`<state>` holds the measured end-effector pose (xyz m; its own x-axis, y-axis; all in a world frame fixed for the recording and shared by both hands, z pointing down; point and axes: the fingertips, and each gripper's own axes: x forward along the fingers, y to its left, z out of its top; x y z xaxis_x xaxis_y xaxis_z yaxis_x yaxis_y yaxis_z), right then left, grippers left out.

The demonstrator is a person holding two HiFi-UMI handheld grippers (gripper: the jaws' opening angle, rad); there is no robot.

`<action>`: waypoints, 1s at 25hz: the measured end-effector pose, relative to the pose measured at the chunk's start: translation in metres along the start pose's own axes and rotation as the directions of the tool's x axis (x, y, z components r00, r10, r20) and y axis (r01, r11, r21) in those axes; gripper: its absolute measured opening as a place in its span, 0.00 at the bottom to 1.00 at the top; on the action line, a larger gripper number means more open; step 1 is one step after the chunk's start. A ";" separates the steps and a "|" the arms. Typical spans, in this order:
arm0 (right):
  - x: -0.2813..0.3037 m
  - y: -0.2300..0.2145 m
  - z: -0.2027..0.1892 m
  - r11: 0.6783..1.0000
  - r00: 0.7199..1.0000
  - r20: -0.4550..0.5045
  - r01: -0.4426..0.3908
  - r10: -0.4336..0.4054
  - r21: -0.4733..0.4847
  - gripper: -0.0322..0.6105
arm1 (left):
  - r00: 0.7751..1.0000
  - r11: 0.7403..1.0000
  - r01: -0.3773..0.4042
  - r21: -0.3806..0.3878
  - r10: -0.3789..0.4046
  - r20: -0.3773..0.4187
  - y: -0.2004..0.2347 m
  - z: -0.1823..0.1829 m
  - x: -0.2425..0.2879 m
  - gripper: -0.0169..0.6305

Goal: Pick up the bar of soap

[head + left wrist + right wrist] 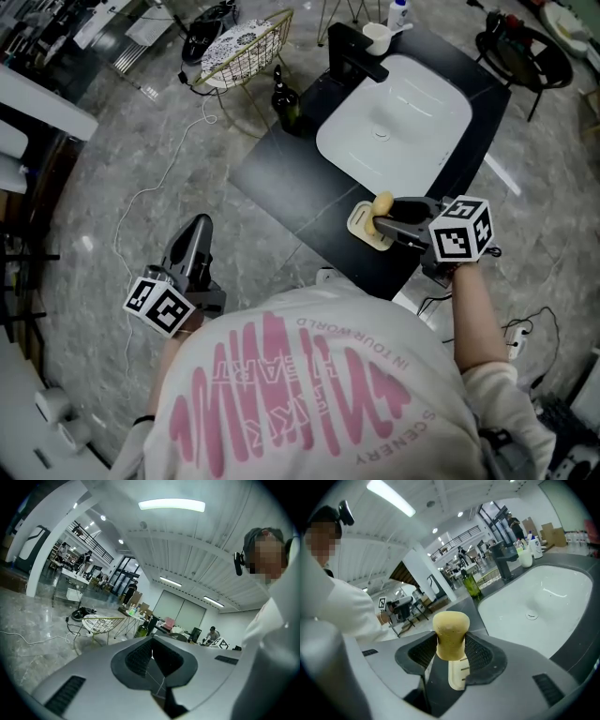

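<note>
R gripper (pixel 451 648) | jaws pinch bar of soap (pixel 450 632) mid-body, both pads on it, for a steady lift | soap at dish (pixel 458 677) beside sink (pixel 543 602) | L gripper (pixel 152 644) closed, empty, parked low

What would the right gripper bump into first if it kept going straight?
The soap. It stands right between the right gripper's jaws, and the pads look to be pressing on it. Beyond it comes probably the dark counter, though depth is hard to judge.
</note>
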<state>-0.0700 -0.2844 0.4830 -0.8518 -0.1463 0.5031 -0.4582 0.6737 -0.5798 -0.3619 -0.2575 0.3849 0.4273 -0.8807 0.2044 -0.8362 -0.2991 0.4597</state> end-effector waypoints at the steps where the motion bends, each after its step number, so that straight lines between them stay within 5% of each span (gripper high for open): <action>1: -0.004 0.001 0.007 1.000 0.998 0.060 -0.019 0.017 0.024 0.36 | 1.000 1.000 0.001 0.003 -0.001 -0.001 -0.001 0.000 0.000 0.04; 7: -0.033 0.022 0.049 0.965 0.900 0.399 -0.236 0.174 0.111 0.36 | 1.000 1.000 -0.008 0.009 0.008 -0.002 0.001 0.000 -0.003 0.04; 15: -0.067 0.047 0.089 0.916 0.732 0.626 -0.395 0.267 0.071 0.35 | 1.000 1.000 0.020 0.021 -0.020 -0.014 -0.006 -0.007 0.005 0.04; 19: -0.088 0.055 0.101 0.863 0.612 0.732 -0.500 0.299 0.066 0.35 | 1.000 0.999 0.023 0.022 -0.023 -0.012 -0.007 -0.005 0.006 0.04; 25: -0.126 0.077 0.115 0.798 0.431 0.807 -0.597 0.403 -0.080 0.35 | 1.000 0.999 0.024 0.028 -0.023 -0.012 -0.009 -0.005 0.006 0.04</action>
<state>-0.0274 -0.2976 0.3012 -0.7568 -0.3762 -0.5345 0.1628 0.6835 -0.7116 -0.3502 -0.2579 0.3858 0.4509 -0.8689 0.2042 -0.8352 -0.3300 0.4398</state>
